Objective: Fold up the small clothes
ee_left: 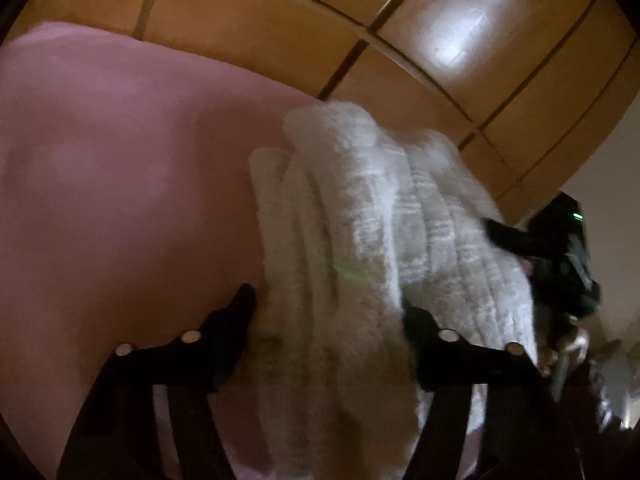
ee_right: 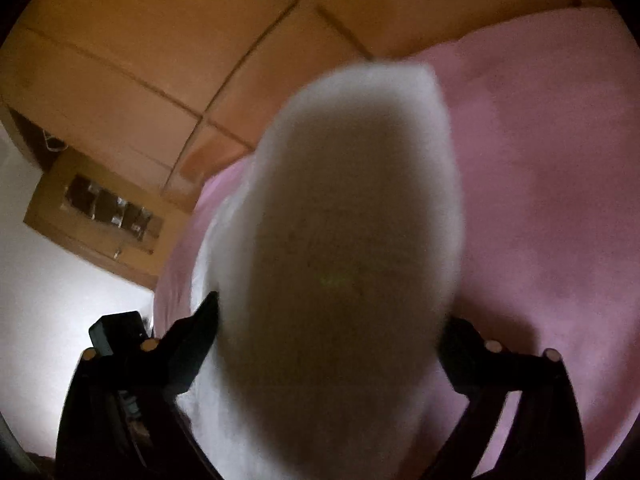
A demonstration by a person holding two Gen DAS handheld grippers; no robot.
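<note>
A pink bed cover (ee_left: 100, 184) fills the left half of my left wrist view and the right side of my right wrist view, with orange wooden wardrobe panels (ee_left: 280, 28) curving across the top of both.

The white fluffy garment (ee_left: 372, 240) lies bunched on the pink cover, in the centre of both frames. In the left view it runs from the middle down to the lower edge, ribbed and folded over itself, passing between the fingers of my left gripper (ee_left: 328, 316). Those jaws stand fairly wide with the cloth in the gap; whether the pads press on it I cannot tell. My right gripper (ee_right: 332, 320) also stands wide, the garment rising between its fingers as a blurred pale mass that blocks the middle of that view; a grip there I cannot confirm either.

At the left edge of the right view a wooden wall cabinet (ee_right: 96, 212) has a dark glazed front; what is inside is too dim to make out. The lower end of the garment is cut off by both frames.
</note>
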